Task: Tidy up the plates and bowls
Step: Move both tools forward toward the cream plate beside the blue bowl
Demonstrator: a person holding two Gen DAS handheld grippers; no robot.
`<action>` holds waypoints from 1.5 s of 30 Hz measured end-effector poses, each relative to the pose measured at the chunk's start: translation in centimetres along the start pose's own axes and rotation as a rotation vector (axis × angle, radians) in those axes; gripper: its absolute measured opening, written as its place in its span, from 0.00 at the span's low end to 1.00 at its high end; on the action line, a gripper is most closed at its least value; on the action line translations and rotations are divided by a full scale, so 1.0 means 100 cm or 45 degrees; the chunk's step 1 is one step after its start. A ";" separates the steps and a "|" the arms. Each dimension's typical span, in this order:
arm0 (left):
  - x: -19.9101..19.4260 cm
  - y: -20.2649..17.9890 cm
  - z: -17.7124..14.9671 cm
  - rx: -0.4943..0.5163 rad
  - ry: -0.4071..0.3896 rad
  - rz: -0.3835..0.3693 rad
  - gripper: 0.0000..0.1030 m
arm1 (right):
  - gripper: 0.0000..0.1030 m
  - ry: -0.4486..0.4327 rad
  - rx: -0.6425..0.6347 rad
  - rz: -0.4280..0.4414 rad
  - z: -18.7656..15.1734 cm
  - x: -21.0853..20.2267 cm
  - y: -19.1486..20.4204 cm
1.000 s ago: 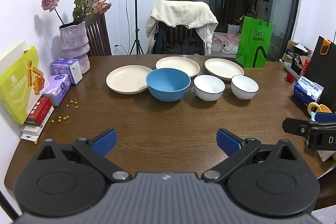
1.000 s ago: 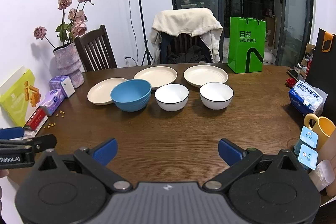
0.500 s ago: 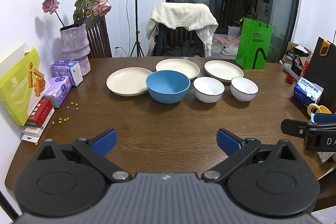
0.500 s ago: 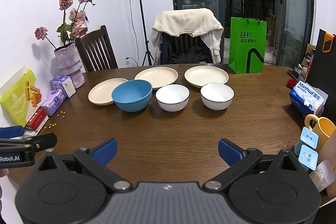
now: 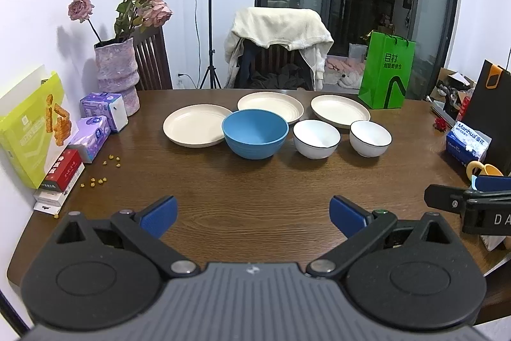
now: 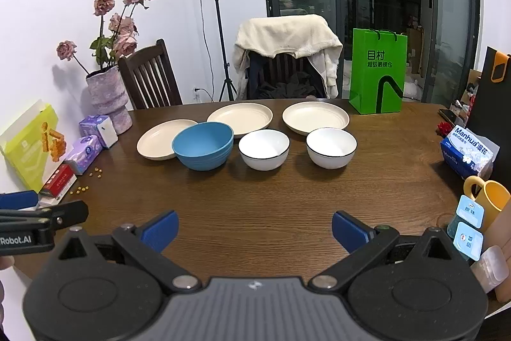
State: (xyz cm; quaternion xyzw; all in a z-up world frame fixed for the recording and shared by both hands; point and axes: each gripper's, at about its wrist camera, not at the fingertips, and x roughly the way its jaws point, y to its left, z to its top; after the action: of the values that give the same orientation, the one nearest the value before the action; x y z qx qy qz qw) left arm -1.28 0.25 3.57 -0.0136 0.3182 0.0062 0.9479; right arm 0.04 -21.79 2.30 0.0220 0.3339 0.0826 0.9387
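Observation:
Three cream plates lie in a row at the far middle of the wooden table: left (image 5: 193, 129), middle (image 5: 270, 105), right (image 5: 339, 115). In front stand a blue bowl (image 5: 255, 133) and two white bowls (image 5: 316, 139) (image 5: 370, 138). The blue bowl (image 6: 203, 145) and white bowls (image 6: 263, 149) (image 6: 331, 147) also show in the right wrist view. My left gripper (image 5: 254, 214) is open and empty above the near table edge. My right gripper (image 6: 255, 229) is open and empty, level with it on the right.
A vase of roses (image 5: 116, 74), tissue packs (image 5: 102, 114) and boxes (image 5: 30, 123) line the left edge. A green bag (image 5: 386, 75) stands at the back right. A tissue pack (image 6: 466, 155), a yellow mug (image 6: 490, 200) and small cups crowd the right edge. Yellow crumbs (image 5: 111, 163) lie left.
Both grippers have drawn back slightly and risen a little; the dishes look a bit farther. Both stay open.

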 end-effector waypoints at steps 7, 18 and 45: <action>-0.004 -0.002 -0.006 -0.017 -0.013 0.019 1.00 | 1.00 -0.003 -0.009 0.005 -0.001 -0.001 0.000; -0.014 -0.001 -0.012 -0.063 -0.045 0.060 1.00 | 1.00 -0.016 -0.047 0.042 -0.002 -0.005 0.001; 0.047 0.070 0.038 -0.076 -0.032 0.048 1.00 | 1.00 -0.014 -0.036 0.041 0.045 0.066 0.050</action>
State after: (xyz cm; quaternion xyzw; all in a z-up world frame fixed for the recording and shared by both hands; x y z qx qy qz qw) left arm 4.61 7.40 3.60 -0.0358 0.3062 0.0337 0.9507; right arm 7.20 -15.69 2.15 0.0146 0.3271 0.1022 0.9393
